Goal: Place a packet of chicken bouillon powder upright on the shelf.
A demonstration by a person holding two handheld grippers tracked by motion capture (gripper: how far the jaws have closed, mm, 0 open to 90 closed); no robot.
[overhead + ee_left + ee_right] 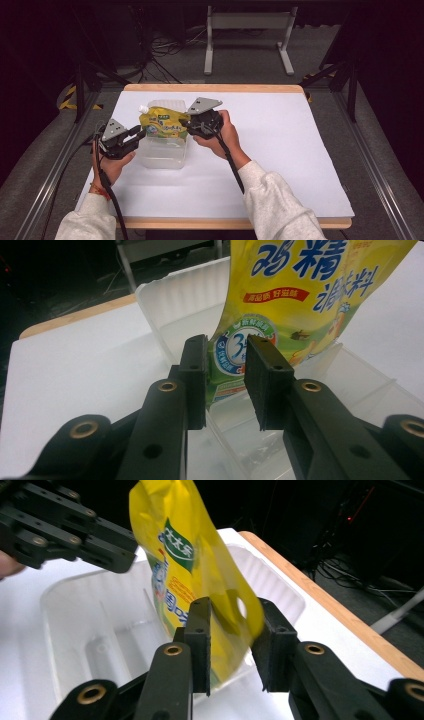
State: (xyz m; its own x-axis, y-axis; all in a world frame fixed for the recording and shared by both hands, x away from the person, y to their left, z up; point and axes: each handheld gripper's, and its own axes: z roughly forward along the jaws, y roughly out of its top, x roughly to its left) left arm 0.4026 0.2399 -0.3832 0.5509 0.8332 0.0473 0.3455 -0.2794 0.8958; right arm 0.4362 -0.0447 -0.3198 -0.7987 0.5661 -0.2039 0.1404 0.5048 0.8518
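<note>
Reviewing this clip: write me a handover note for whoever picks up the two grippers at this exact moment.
Left gripper: jaws apart, astride the lower edge of the yellow pouch; a gap shows beside the pads, no pinch.
Right gripper: jaws apart, astride the pouch's other edge near its punched hole; not clamped either.
Pouch: upright but leaning, its bottom inside the clear plastic bin on the white table, white cap at the top.
Done: pouch lowered into the bin.
Left: probably back both grippers away without catching the pouch; it may slump against the bin's wall once clear.
</note>
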